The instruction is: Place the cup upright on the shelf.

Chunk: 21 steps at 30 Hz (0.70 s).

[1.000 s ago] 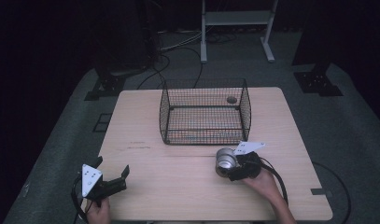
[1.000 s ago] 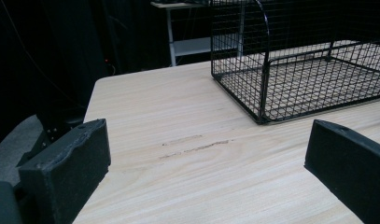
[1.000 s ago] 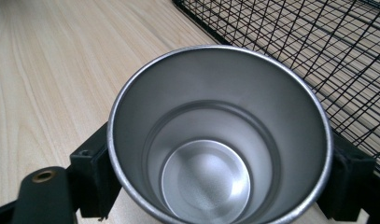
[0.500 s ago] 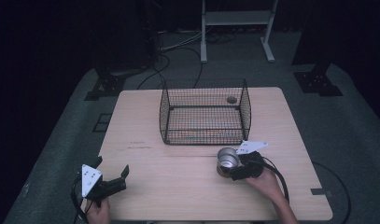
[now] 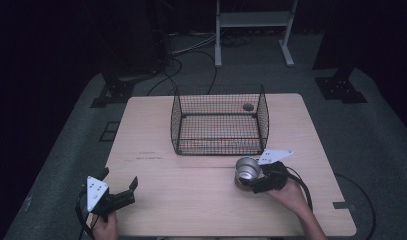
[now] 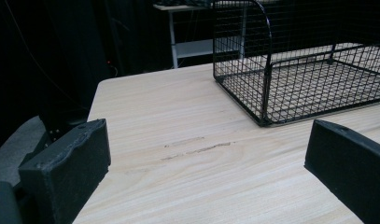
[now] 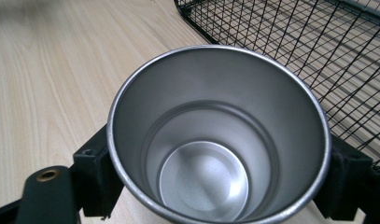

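Note:
A shiny metal cup [image 5: 247, 169] stands upright on the wooden table [image 5: 191, 210], just in front of the right front corner of a black wire basket [image 5: 218, 146]. My right gripper [image 5: 250, 179] is shut on the cup from the near right side. In the right gripper view the cup [image 7: 215, 140] is empty and the black pads [image 7: 96, 179] press on both of its sides. My left gripper [image 5: 120, 179] rests open near the table's front left corner, with nothing between its jaws [image 6: 208, 177].
The wire basket [image 6: 267, 70] sits at the middle back of the table, its top open. A small round grey spot [image 5: 248, 106] shows at its far right corner. Cables and a stand's legs lie on the floor behind the table.
My right gripper and the cup have shifted slightly to the right. The left gripper has not moved.

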Available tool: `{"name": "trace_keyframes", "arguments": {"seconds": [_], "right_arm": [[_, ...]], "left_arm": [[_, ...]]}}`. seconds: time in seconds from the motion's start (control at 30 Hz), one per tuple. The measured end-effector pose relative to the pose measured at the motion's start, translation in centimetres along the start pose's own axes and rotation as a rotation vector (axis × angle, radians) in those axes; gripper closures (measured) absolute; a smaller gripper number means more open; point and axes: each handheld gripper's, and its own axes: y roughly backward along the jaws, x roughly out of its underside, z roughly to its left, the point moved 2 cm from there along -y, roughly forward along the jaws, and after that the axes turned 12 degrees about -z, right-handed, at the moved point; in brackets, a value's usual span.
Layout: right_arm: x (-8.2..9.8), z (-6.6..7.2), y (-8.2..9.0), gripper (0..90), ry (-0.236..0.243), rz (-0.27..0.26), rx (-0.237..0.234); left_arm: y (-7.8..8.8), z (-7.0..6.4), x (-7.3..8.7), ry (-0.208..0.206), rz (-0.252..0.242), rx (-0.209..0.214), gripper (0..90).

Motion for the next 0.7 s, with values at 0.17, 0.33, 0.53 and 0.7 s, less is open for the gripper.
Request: {"name": "trace_keyframes", "arguments": {"seconds": [0.17,0.33,0.53,0.7], "right_arm": [[-0.8,-0.2,0.4,17.8,0.007,0.001,-0.001],[-1.7,-0.2,0.6,17.8,0.004,-0.019,-0.019],[-2.8,-0.2,0.9,17.8,0.008,-0.029,-0.026],[-4.2,0.2,1.2,17.8,0.027,-0.041,-0.04]], "left_arm": [[-0.1,-0.2,0.0,-0.001,0.001,0.005,0.0],[-0.1,-0.2,0.0,-0.001,0.003,0.005,0.0],[-0.1,-0.2,0.0,-0.001,0.004,0.006,0.0],[-0.2,-0.2,0.0,-0.002,0.006,0.006,0.0]]}}
